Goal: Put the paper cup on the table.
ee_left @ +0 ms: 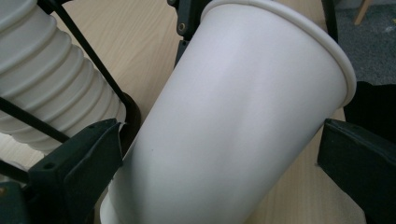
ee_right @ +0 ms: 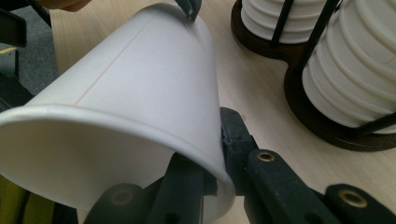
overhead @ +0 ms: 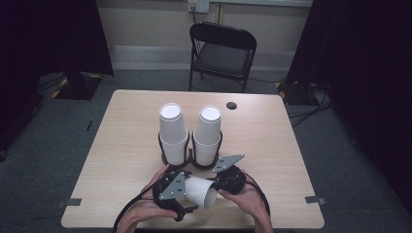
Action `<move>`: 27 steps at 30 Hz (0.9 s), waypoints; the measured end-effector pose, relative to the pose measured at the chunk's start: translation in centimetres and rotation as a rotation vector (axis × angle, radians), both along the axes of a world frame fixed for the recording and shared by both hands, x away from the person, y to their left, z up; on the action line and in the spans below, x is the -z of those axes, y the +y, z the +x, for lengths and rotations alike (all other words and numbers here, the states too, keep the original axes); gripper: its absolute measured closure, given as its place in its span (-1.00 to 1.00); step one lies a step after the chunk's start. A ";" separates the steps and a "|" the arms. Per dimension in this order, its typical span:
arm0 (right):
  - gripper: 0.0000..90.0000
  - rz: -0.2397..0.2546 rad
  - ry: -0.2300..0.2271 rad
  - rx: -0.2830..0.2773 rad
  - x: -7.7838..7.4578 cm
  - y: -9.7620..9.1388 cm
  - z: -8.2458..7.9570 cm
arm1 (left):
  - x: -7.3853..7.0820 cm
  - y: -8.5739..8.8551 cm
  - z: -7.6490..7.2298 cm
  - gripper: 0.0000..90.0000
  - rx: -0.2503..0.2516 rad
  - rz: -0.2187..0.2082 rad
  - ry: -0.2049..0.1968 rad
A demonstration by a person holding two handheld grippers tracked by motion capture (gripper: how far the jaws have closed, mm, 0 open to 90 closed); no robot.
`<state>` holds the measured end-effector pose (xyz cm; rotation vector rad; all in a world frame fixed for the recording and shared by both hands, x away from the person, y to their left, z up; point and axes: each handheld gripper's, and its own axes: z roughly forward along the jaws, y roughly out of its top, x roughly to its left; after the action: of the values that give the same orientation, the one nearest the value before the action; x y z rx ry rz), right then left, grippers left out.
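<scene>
Paper cup [overhead: 201,191] lies on its side above the near edge of the table [overhead: 272,141], between my two hands. My right gripper [ee_right: 212,154] pinches its rim, one jaw inside. My left gripper [ee_left: 219,154] stands wide around the cup body, not pressing. Two cup stacks [overhead: 173,131] stand behind.

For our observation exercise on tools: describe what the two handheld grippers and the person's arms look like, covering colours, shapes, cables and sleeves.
Both are black, blocky two-jaw tools. The left gripper and right gripper each carry a grey three-cornered plate on top, dotted with small holes, and trail a black cable toward the person. Up close, the jaws are thick matte black bars with round screw holes. The forearms are bare; no sleeves show.
</scene>
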<state>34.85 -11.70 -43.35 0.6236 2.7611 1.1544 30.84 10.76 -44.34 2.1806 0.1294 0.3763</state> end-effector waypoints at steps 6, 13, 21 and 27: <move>0.95 0.039 0.007 0.005 -0.1 -0.1 0.1 | 0.6 -0.7 0.1 -1.00 0.012 0.019 -0.007; 0.97 0.086 0.022 0.023 -0.4 -0.1 0.3 | 0.8 -1.3 -0.1 -1.00 -0.023 0.020 -0.036; 0.97 0.117 0.056 0.052 -0.2 0.1 0.5 | 0.9 -1.8 -0.2 -0.96 -0.053 0.002 -0.039; 0.97 0.130 0.089 0.064 -0.3 0.1 0.7 | 0.7 -2.2 -0.5 -0.95 -0.057 -0.010 -0.067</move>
<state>35.52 -11.61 -43.08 0.7891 2.7317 1.3323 30.32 8.58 -45.02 2.1558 0.1567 0.4796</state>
